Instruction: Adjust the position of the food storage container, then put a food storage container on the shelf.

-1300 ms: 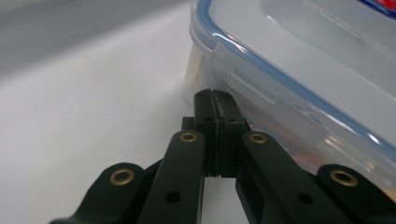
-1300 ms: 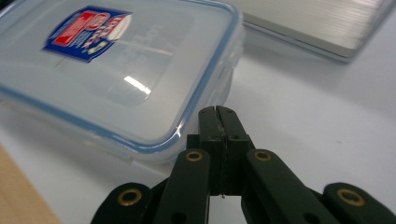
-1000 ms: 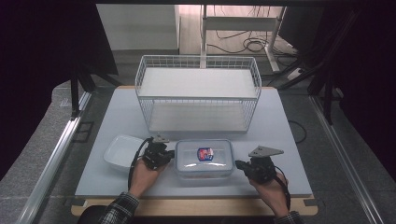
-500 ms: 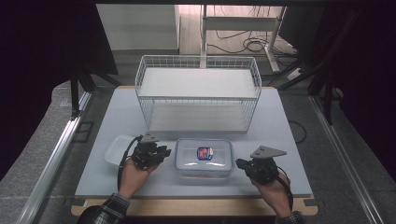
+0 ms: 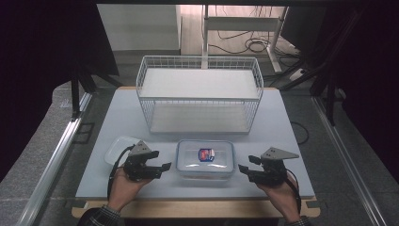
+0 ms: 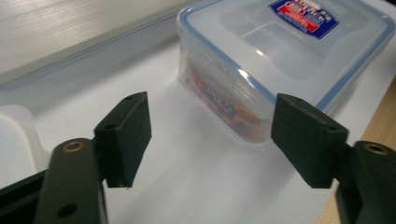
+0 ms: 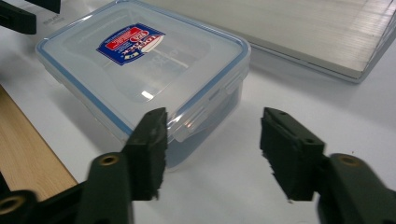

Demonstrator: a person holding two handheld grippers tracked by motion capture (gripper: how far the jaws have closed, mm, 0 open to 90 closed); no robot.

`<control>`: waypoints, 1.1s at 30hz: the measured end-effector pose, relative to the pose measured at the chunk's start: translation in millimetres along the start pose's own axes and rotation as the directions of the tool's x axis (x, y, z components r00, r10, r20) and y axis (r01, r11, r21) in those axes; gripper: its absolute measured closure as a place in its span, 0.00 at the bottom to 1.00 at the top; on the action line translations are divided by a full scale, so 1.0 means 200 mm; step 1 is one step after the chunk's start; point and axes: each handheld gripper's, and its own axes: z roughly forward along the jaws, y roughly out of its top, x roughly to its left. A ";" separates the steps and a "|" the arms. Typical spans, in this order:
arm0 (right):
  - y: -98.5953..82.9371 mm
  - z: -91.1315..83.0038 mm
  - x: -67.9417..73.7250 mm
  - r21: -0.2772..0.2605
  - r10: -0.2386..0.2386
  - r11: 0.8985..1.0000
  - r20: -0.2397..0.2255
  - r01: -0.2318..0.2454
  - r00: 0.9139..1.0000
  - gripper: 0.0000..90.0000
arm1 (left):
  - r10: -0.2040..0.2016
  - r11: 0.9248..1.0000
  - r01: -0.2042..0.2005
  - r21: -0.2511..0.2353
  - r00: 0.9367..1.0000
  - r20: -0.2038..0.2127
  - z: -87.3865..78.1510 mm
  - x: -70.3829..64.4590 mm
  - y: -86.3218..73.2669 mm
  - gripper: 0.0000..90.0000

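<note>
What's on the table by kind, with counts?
Lidded box: 1
Loose lid: 1
Wire basket: 1
Grippers, left and right: 2
Total: 5

A: The left gripper [image 5: 162,167] and right gripper [image 5: 243,167] are black, each topped by a grey three-cornered plate.

B: Brass-ringed screw holes mark the jaws, black cables loop by the wrists, and a plaid cuff shows at lower left.
</note>
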 end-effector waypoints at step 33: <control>0.09 0.17 0.03 0.110 0.045 0.993 -0.094 -0.034 0.995 0.04 | 0.006 0.996 -0.018 0.091 0.991 0.130 0.15 -0.03 0.14 0.10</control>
